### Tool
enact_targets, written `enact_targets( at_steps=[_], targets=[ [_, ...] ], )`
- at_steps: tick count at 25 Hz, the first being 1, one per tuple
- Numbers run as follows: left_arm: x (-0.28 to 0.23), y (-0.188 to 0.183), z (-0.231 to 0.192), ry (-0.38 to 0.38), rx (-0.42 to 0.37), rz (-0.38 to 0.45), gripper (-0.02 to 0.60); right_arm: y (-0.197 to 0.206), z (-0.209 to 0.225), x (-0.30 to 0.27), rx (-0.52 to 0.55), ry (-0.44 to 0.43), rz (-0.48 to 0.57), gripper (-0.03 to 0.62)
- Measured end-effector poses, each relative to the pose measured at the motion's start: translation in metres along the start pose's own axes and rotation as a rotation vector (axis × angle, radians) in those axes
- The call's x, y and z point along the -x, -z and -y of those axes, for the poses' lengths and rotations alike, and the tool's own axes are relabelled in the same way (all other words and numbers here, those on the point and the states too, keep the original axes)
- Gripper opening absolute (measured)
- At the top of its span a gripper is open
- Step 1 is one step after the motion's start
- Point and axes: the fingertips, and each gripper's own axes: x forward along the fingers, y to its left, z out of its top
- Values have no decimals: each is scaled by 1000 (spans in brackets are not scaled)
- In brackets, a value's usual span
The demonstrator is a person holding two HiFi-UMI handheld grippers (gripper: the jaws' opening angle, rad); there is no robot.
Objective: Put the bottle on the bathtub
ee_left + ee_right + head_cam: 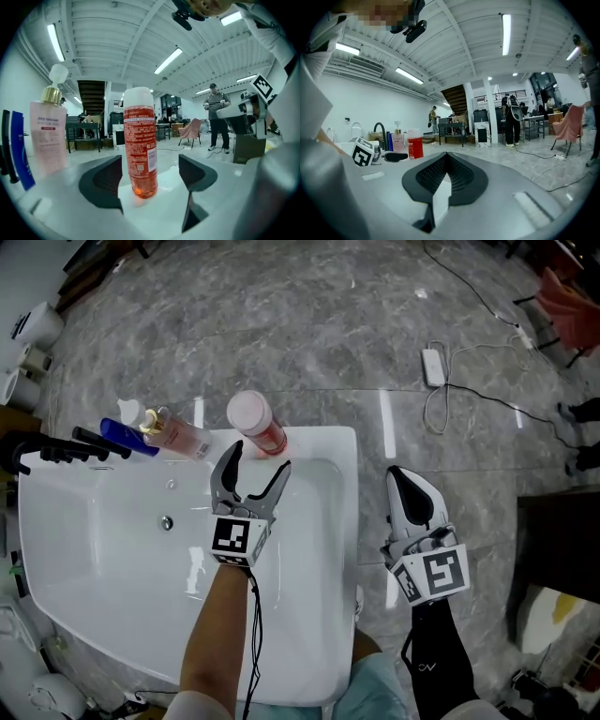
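Note:
A red bottle (259, 425) with a white cap stands upright on the far rim of the white bathtub (319, 634). My left gripper (253, 472) is open just short of it, over the tub. In the left gripper view the red bottle (139, 147) stands free between and beyond the two black jaws, touching neither. My right gripper (410, 486) is shut and empty, held over the floor to the right of the tub. From the right gripper view the red bottle (415, 146) shows far off at the left.
A pink pump bottle (173, 435) and a blue bottle (128, 436) sit on the rim left of the red one, by a black faucet (66, 451). A white power strip (434, 367) and cables lie on the grey floor. People stand in the background (216, 117).

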Motion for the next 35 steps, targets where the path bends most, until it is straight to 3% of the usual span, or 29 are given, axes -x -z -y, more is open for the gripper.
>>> enact_targets(
  at_steps=[9, 14, 18, 25, 31, 35],
  targets=[
    [46, -68, 47, -22, 33, -22, 373, -62, 2, 54, -14, -8, 18, 28],
    [73, -136, 69, -29, 26, 21, 373, -108, -3, 86, -9, -27, 31, 29],
    [106, -185, 81, -28, -27, 32, 373, -141, -13, 116, -13, -10, 36, 28],
    [189, -252, 88, -57, -88, 2, 371, -178, -63, 170, 5, 2, 28, 29],
    [268, -289, 92, -42, -109, 45, 371, -219, -117, 217, 61, 65, 77, 29],
    [320, -312, 96, -17, -81, 82, 364, -240, -153, 248, 81, 93, 99, 29]
  ],
)
